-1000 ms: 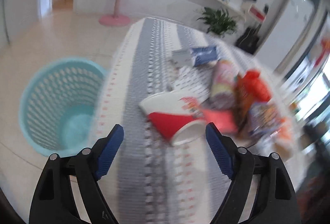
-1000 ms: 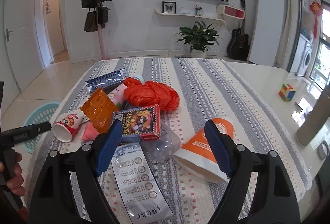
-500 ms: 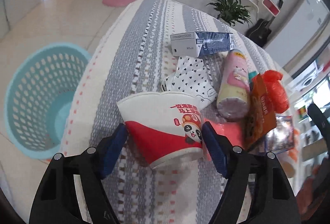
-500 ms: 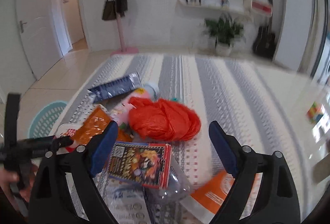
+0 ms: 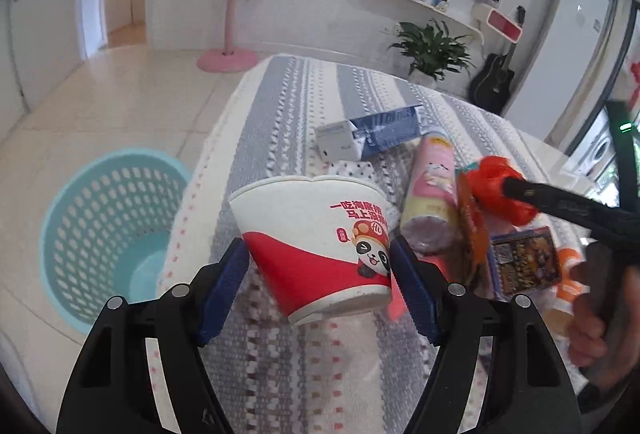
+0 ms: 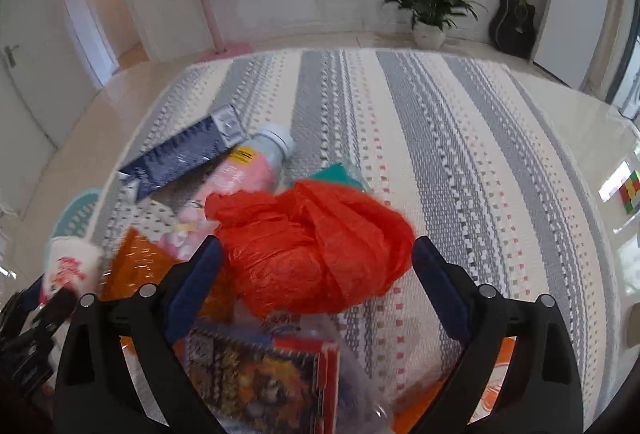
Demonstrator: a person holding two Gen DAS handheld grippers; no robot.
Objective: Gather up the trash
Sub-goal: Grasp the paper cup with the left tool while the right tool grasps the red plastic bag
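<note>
My left gripper (image 5: 320, 274) is shut on a red and white paper noodle cup (image 5: 320, 242) with a panda print, holding it by its sides over the table's left edge. The cup also shows in the right wrist view (image 6: 70, 262). My right gripper (image 6: 316, 282) is open, its jaws on either side of a crumpled orange-red plastic bag (image 6: 316, 250) on the striped tablecloth (image 6: 440, 138); contact cannot be told. A teal perforated waste basket (image 5: 112, 234) stands on the floor left of the table.
Around the bag lie a dark blue carton (image 6: 180, 154), a pink bottle (image 6: 248, 170), an orange wrapper (image 6: 140, 270), a colourful box (image 6: 264, 378) and an orange cup (image 6: 492, 386). A Rubik's cube (image 6: 632, 192) sits at the right edge.
My left gripper closed on the noodle cup and lifted it. My right gripper moved forward and down until its jaws came around the orange-red bag.
</note>
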